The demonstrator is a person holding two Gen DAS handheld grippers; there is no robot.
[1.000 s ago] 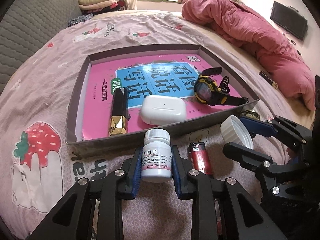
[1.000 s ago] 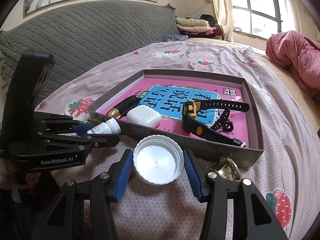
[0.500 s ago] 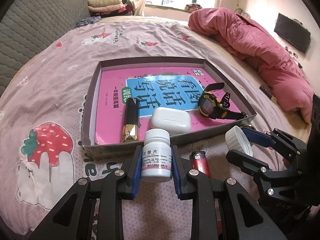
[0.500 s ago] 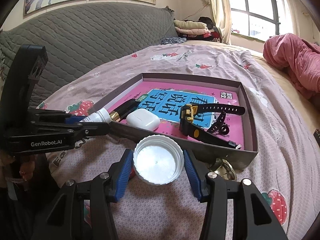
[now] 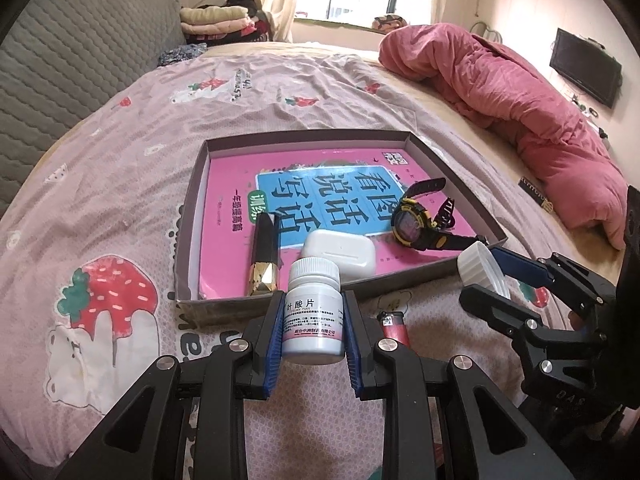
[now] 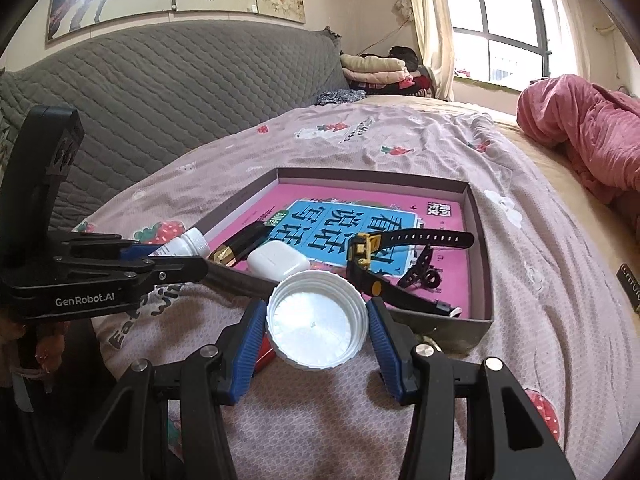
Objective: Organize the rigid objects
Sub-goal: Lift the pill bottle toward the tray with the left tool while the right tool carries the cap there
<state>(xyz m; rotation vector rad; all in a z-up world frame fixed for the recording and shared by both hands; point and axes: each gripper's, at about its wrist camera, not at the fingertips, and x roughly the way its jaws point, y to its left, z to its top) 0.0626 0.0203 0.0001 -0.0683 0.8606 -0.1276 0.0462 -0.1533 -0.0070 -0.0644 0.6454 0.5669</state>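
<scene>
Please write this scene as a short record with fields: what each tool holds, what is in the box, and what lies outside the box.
left tool: shut on the pill bottle, upright, in front of the box
right tool: shut on the white cap, its open side facing the camera
box: on the bed; holds a pink book, a watch, a white earbud case and a black and gold tube
outside the box: a red lighter on the bed, near the box's front wall
</scene>
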